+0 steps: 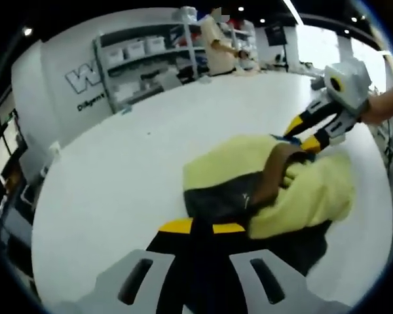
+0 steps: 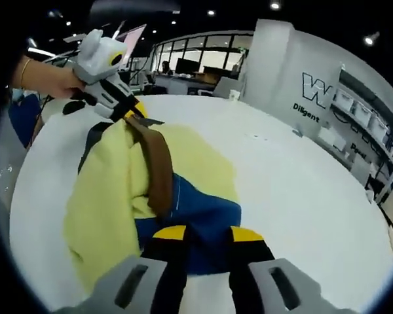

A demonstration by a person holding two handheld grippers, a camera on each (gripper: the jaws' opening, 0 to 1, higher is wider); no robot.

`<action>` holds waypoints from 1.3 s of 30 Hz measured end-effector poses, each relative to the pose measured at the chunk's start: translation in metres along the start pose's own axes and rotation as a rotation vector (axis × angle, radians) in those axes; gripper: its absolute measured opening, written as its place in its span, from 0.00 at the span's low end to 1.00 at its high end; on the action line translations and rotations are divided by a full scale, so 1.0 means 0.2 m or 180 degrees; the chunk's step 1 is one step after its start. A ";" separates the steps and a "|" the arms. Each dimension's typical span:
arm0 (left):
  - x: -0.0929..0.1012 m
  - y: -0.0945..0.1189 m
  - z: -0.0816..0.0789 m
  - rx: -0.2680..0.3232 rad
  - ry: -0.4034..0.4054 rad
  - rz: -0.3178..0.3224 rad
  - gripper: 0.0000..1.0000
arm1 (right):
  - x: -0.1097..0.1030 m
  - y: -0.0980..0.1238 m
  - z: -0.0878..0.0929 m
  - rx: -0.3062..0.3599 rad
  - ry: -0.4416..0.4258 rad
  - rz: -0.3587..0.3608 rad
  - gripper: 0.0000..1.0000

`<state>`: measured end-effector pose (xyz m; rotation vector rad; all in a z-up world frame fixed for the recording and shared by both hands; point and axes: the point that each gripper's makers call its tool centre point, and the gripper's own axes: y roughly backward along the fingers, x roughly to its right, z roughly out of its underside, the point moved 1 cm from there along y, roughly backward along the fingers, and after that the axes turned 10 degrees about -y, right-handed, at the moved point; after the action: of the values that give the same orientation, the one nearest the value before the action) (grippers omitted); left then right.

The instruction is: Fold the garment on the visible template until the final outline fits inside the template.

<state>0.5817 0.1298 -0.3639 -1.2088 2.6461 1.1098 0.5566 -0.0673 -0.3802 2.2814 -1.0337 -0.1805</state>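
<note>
Garment bunched on white table, pinched at opposite edges by left gripper and right gripper.

A garment lies bunched on a table, just ahead of the left hand-held gripper. The right hand-held gripper meets the garment's far edge, opposite the left one. Beyond the table, behind the right hand-held gripper's side, stand shelves with a person beside them.
</note>
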 end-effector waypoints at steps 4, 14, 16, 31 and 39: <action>0.00 0.00 0.02 0.0015 0.0068 -0.0009 0.06 | -0.02 0.01 0.01 0.0033 0.0199 0.0055 0.12; 0.00 0.00 0.01 0.0037 0.0102 0.0000 0.05 | -0.03 -0.02 -0.08 0.0090 0.0418 0.0007 0.00; 0.00 0.00 0.02 0.0049 0.0120 0.0013 0.03 | -0.03 -0.02 -0.09 0.0082 0.0366 -0.0013 0.00; -0.04 0.16 -0.18 0.0484 0.0551 -0.0058 0.00 | 0.10 0.21 -0.33 0.0899 -0.1062 0.0047 0.00; -0.06 0.28 -0.25 0.0643 0.0519 -0.0160 0.00 | 0.08 0.32 -0.45 0.1033 -0.0939 0.0056 0.00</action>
<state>0.5655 0.1319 -0.2899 -1.3684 2.7447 0.7441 0.5602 -0.0677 -0.2681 2.5895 -1.3126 -0.3749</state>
